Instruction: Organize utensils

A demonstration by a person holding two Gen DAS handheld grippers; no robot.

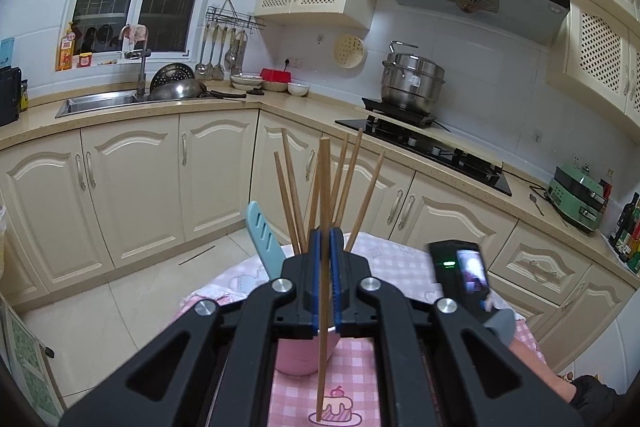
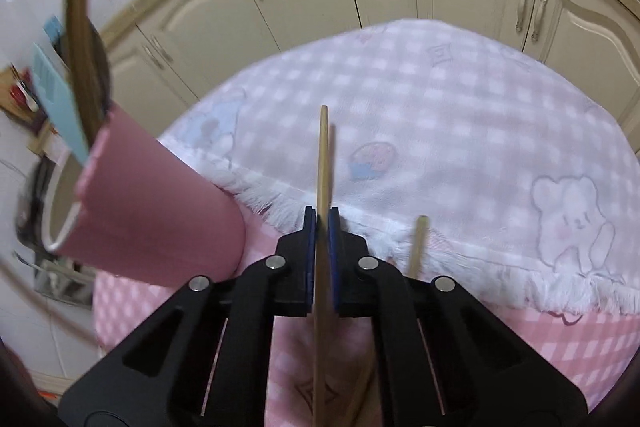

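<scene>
In the left wrist view my left gripper (image 1: 325,239) is shut on a wooden chopstick (image 1: 323,187) that stands almost upright, its lower end down at the checked tablecloth (image 1: 356,367). Just behind the fingers stands a pink cup (image 1: 298,359) holding several chopsticks (image 1: 292,187) and a light blue spatula (image 1: 262,239). The right hand's gripper body (image 1: 460,271) shows at the right, its fingers hidden. In the right wrist view my right gripper (image 2: 322,223) is shut on another chopstick (image 2: 323,155) over the cloth (image 2: 440,99). The pink cup (image 2: 152,211) is at the left. A further chopstick (image 2: 418,247) lies beside the right finger.
Cream cabinets (image 1: 132,187) ring the table, with a sink (image 1: 100,103), a hob (image 1: 432,147) carrying a steel pot (image 1: 412,83), and a green appliance (image 1: 576,195) on the counter. A thin stick (image 1: 196,255) lies on the tiled floor. The cloth's fringed edge (image 2: 460,259) crosses the table.
</scene>
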